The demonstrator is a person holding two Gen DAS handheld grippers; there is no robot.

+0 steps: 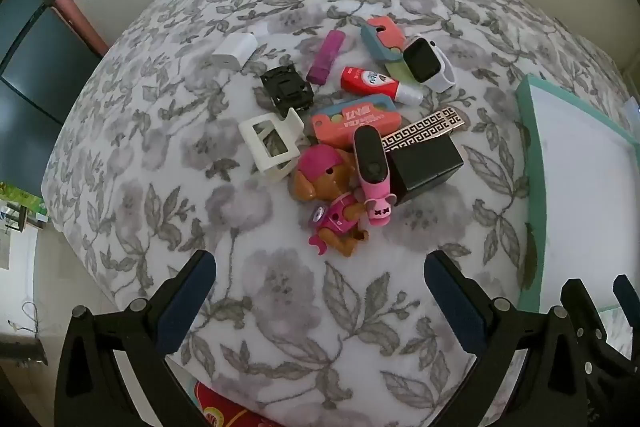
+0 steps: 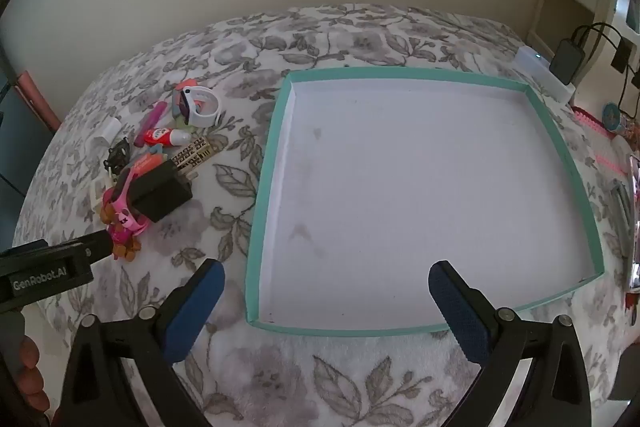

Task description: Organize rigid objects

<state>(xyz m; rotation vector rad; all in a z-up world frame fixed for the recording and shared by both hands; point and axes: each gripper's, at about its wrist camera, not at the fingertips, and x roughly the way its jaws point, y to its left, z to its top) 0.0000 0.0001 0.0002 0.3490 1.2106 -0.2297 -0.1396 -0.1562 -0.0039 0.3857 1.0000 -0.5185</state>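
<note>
Hovering over a floral-print bedspread (image 1: 280, 291), the left gripper (image 1: 320, 291) stood with its blue-padded jaws spread wide and nothing between them. Just ahead of its fingertips lay a heap of small items: a brown-and-pink toy dog figure (image 1: 328, 203) nearest, with a pink-strapped fitness band (image 1: 370, 171) draped over it and a black box (image 1: 426, 165) touching the band on the right. A white square hair claw (image 1: 270, 145) sat ahead and to the left of the dog. Farther out were a coral eraser case (image 1: 356, 121), a red tube with a white cap (image 1: 376, 85), a purple lip-balm stick (image 1: 325, 57), a black plastic clip (image 1: 286, 89), a white charger cube (image 1: 235, 51) and a white smartwatch (image 1: 428, 65).

The right gripper (image 2: 326, 307) also hung wide open and empty, its left finger over the bedspread and its right finger over the near edge of a shallow teal-rimmed tray (image 2: 264, 187) with a bare white floor. The heap lay well off to this gripper's left, beyond the tray's left wall, and the left tool's black body reached in from that side.
</note>
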